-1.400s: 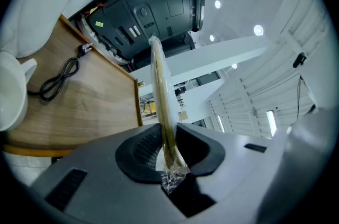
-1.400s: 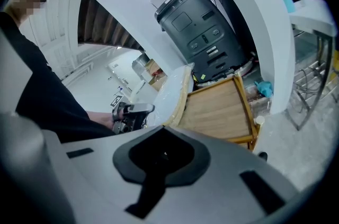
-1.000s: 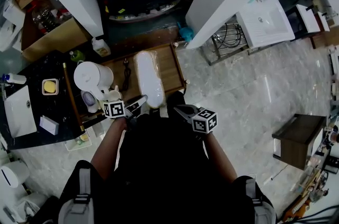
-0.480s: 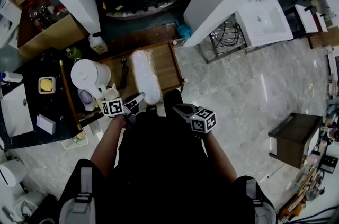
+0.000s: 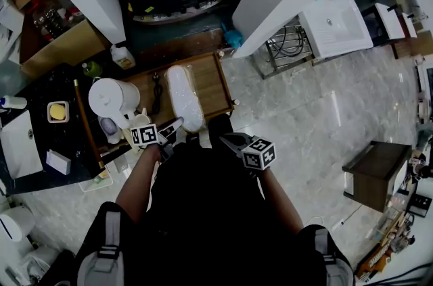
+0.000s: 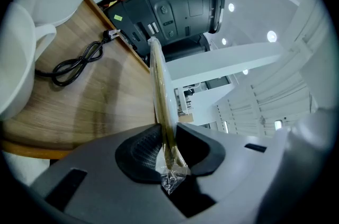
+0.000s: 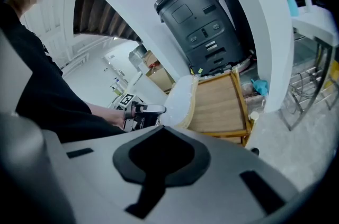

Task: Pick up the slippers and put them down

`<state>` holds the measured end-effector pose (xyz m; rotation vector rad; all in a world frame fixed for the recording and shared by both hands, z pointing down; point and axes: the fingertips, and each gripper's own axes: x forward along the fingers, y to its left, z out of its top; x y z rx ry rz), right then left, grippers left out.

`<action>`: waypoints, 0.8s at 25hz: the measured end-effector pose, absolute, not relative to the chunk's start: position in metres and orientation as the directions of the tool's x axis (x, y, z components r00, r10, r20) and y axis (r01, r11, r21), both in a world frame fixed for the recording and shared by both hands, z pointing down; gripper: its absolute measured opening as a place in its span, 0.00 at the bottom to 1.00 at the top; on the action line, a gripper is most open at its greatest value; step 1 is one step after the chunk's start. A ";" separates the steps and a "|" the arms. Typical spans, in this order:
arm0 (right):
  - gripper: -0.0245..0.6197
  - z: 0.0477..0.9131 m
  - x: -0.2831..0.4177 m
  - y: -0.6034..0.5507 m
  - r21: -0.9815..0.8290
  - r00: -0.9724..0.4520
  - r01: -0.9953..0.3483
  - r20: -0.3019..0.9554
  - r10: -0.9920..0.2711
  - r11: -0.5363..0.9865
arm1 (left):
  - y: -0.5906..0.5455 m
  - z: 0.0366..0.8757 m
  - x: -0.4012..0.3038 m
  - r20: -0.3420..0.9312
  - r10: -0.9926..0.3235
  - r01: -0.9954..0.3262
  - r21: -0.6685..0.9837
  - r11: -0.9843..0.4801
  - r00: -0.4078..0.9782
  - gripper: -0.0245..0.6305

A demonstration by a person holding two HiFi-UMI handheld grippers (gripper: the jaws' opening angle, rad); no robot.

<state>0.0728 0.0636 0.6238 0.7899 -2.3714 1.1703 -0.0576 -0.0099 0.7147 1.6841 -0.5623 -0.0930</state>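
Note:
The slippers point(image 5: 184, 97) are a long white pair in clear plastic wrap, lying lengthwise over the wooden table point(image 5: 215, 83). My left gripper point(image 5: 177, 126) is shut on the packet's near end. In the left gripper view the slippers point(image 6: 159, 72) show edge-on, running away from the pads point(image 6: 143, 149), with crumpled plastic pinched between them. My right gripper point(image 5: 227, 138) hangs just right of the packet's near end, apart from it. Its jaws are together with nothing in them point(image 7: 159, 157). From there I see the slippers point(image 7: 183, 97) and the left gripper point(image 7: 146, 109) at their end.
A white kettle point(image 5: 111, 99) and a coiled black cable point(image 5: 157, 92) share the table. A grey machine point(image 6: 180, 6) stands behind it between white pillars. A dark counter point(image 5: 40, 136) lies left, a wire rack point(image 5: 284, 44) and a dark stool point(image 5: 375, 176) right.
The left gripper has sunk a little toward the table with the slippers still in its jaws. The right gripper has stayed where it was.

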 end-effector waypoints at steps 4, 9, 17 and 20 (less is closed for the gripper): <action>0.05 0.626 0.071 0.064 -0.606 -0.774 -0.628 0.552 -0.310 0.489 | -0.012 0.723 -0.054 0.266 -0.398 -0.320 0.945 -0.073 0.878 0.17; 0.05 0.626 0.069 0.062 -0.611 -0.774 -0.628 0.551 -0.311 0.482 | -0.013 0.732 -0.053 0.281 -0.390 -0.327 0.943 -0.056 0.877 0.17; 0.05 0.628 0.070 0.061 -0.602 -0.766 -0.638 0.563 -0.311 0.481 | -0.015 0.745 -0.056 0.320 -0.382 -0.357 0.934 -0.028 0.867 0.17; 0.05 0.627 0.070 0.061 -0.611 -0.767 -0.637 0.558 -0.315 0.469 | -0.015 0.748 -0.055 0.333 -0.375 -0.368 0.930 -0.022 0.865 0.17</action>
